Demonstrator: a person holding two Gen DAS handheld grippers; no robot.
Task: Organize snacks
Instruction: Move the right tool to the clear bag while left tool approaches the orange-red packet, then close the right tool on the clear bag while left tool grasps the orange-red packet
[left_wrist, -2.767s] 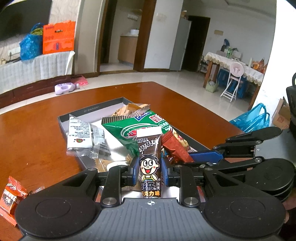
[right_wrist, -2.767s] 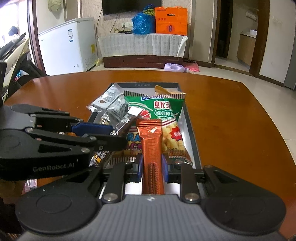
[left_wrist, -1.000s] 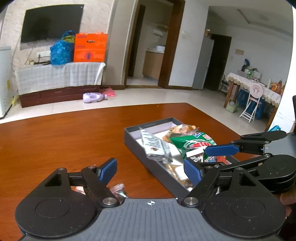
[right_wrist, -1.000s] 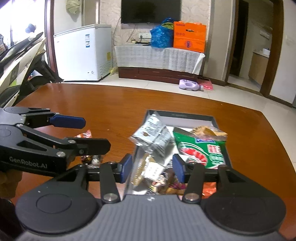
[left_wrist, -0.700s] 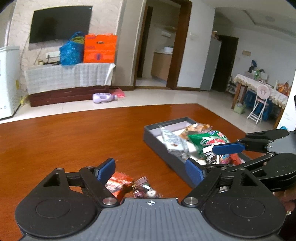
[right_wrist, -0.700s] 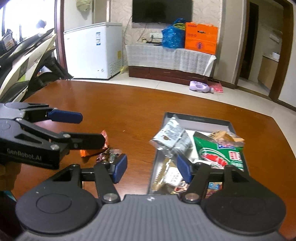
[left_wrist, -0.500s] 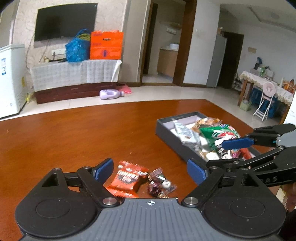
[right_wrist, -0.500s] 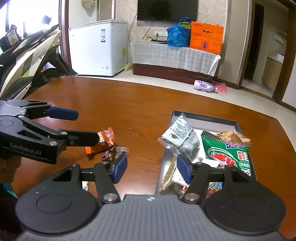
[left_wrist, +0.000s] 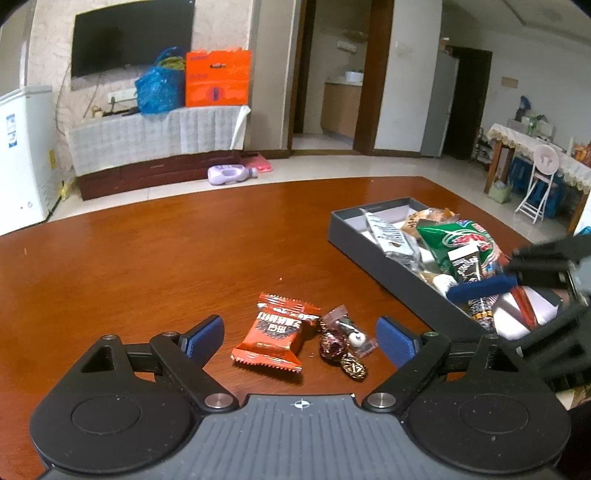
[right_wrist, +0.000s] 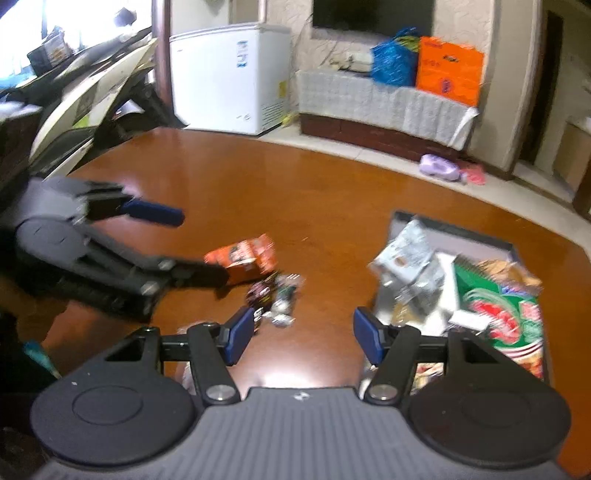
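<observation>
A dark grey tray on the brown table holds several snack packs, with a green bag on top. An orange-red snack packet and a small clump of wrapped candies lie loose on the table, left of the tray. My left gripper is open and empty, and the packet and candies lie between its jaws. My right gripper is open and empty above the table, between the candies and the tray. The packet shows beside the left gripper's lower finger.
The table edge curves round the far side. Beyond it stand a white freezer, a cloth-covered bench with blue and orange bags, and a purple bottle on the floor.
Both grippers let go of the packs they held over the tray and opened. Both then swung left, from the tray toward the loose packet and candies.
</observation>
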